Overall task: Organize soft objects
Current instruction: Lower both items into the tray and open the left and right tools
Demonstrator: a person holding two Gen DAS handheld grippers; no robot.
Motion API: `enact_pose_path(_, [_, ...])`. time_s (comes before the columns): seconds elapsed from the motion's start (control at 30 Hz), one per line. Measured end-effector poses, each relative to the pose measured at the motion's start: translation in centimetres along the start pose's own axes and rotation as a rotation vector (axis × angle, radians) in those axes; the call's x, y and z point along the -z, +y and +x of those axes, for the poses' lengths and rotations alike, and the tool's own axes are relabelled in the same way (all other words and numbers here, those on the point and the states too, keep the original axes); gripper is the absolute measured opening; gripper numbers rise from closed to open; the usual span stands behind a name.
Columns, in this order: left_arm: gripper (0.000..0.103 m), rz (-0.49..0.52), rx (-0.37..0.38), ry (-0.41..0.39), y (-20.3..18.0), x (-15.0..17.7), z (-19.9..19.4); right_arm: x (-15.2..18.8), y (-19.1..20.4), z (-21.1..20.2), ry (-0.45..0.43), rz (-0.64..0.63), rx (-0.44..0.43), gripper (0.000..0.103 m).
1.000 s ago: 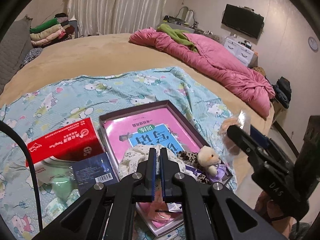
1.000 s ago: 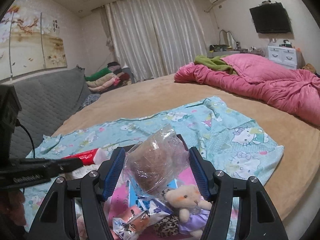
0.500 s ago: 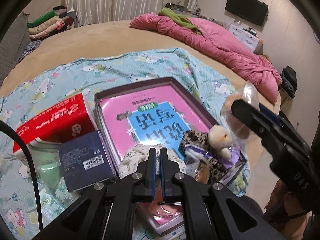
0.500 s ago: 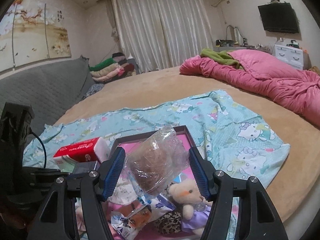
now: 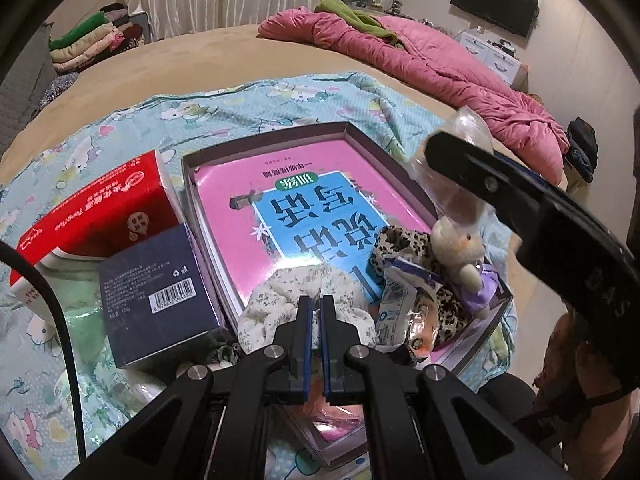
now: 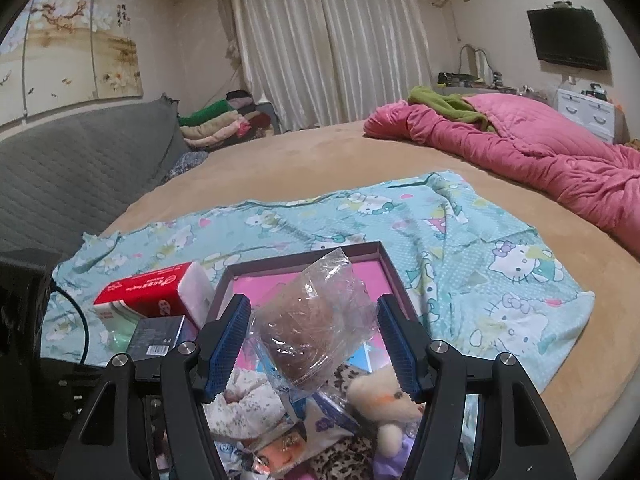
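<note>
Two hand-held grippers, one pinched nearly closed, one spread wide.

The left gripper [image 5: 315,312] points forward and slightly down, its two blue-lined fingers parallel with only a thin slit between them and nothing visible in the gap. The right gripper [image 6: 314,346] has its fingers [image 6: 226,346] far apart, the ribbed blue pads facing each other; in the left wrist view its black finger reaches in from the right edge, angled upward to the left.
</note>
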State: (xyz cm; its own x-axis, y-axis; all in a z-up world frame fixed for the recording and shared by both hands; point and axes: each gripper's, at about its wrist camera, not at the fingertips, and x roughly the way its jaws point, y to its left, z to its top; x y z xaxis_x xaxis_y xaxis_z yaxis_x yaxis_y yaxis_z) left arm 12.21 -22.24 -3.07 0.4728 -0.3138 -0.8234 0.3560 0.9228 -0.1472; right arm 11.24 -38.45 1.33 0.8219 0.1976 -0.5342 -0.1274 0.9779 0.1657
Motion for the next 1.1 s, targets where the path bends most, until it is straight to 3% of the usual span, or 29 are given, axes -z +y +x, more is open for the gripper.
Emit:
enact_pose_path(0.4, [0.004, 0.012, -0.006, 0.025, 0.3, 0.3, 1.1, 0.4, 0.6, 4.9, 0.123, -0.05, -0.006, 0.067])
enact_pose_path(0.73, [0.004, 0.019, 0.002, 0.044, 0.3, 0.3, 1.9, 2.0, 0.8, 8.8, 0.284, -0.063, -0.019, 0.068])
enact_pose_path(1.1, [0.004, 0.018, 0.002, 0.054, 0.3, 0.4, 2.1, 2.6, 0.6, 9.4, 0.298, -0.072, -0.012, 0.07])
